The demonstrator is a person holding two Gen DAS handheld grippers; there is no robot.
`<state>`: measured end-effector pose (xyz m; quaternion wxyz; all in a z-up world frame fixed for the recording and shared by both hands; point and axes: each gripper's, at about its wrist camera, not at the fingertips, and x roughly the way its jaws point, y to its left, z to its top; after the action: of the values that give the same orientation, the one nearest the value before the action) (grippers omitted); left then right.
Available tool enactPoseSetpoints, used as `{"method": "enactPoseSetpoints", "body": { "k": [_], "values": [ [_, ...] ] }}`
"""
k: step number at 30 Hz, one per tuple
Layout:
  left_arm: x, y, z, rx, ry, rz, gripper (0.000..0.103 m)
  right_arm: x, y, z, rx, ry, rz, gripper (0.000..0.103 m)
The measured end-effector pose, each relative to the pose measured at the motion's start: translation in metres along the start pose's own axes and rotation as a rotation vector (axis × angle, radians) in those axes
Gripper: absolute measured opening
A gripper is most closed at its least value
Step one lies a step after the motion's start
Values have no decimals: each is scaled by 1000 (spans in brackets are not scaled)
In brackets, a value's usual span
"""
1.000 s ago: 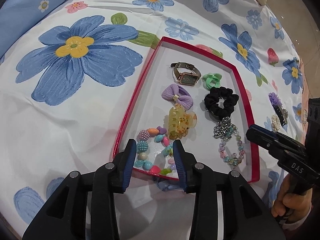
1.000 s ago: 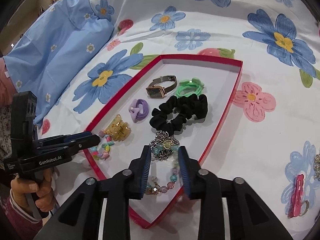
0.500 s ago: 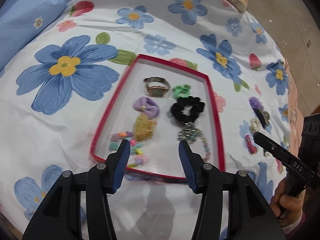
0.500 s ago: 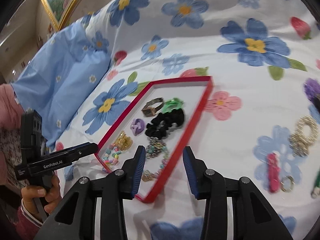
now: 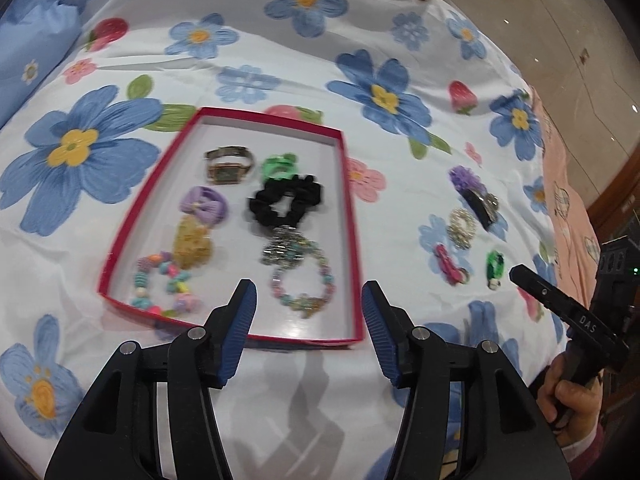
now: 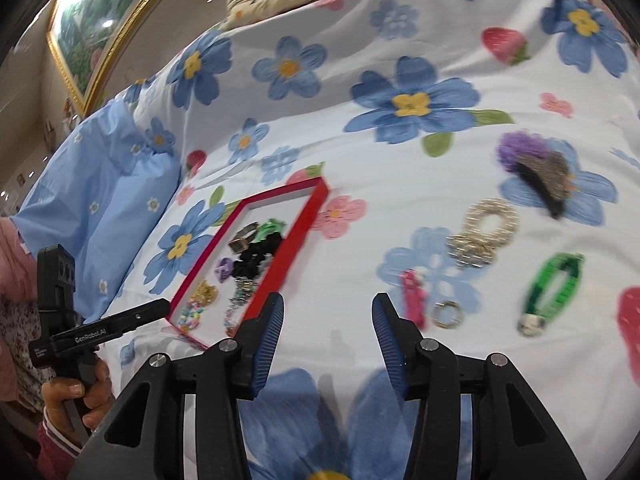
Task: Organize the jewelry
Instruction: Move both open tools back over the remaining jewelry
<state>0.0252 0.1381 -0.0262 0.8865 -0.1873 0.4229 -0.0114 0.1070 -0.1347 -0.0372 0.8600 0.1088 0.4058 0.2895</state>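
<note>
The pink hair clip (image 6: pixel 414 294) lies loose on the flowered bedsheet (image 6: pixel 400 168), its long axis running roughly away from the camera, just ahead of the right gripper (image 6: pixel 328 344) and a little to its right. Touching its near end sits a small metal ring (image 6: pixel 447 314); further right lie a green strap with a white end (image 6: pixel 554 286), a pale beaded hair tie (image 6: pixel 482 234) and a purple and dark hair clip (image 6: pixel 534 170). These pieces are well apart from the shallow red-rimmed cardboard tray (image 5: pixel 352 240), which already holds a watch, scrunchie, bow and bead bracelets. The right gripper is the nearer one; its jaws have just been opening, stand about half open and hold nothing. The left gripper (image 5: pixel 310 336) hovers over the tray's near edge, jaws likewise just opened and empty. Open sheet surrounds the loose pieces, so approach room looks ample.
</note>
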Motion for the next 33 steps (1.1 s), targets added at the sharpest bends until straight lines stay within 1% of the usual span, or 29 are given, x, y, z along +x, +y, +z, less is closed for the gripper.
{"method": "enactPoseSetpoints", "body": {
  "k": [8, 15, 17, 21, 23, 27, 33],
  "values": [
    [14, -46, -4, 73, 37, -46, 57, -26, -39, -15, 56, -21, -63, 49],
    [36, -82, -2, 121, 78, -79, 59, -44, -70, -22, 107, -41, -115, 50],
    [42, -91, -2, 131, 91, -89, 61, -47, -77, -23, 118, -45, -127, 50],
    [60, -110, -2, 138, 125, -111, 63, -48, -91, -24, 144, -46, -147, 54],
    [71, -118, -3, 139, 145, -123, 63, -45, -97, -25, 154, -36, -157, 54],
    [89, -132, -2, 159, 176, -123, 63, -40, -109, -25, 172, -25, -174, 54],
    [107, -145, 4, 184, 196, -123, 63, -33, -124, -18, 192, -17, -184, 54]
  ]
}}
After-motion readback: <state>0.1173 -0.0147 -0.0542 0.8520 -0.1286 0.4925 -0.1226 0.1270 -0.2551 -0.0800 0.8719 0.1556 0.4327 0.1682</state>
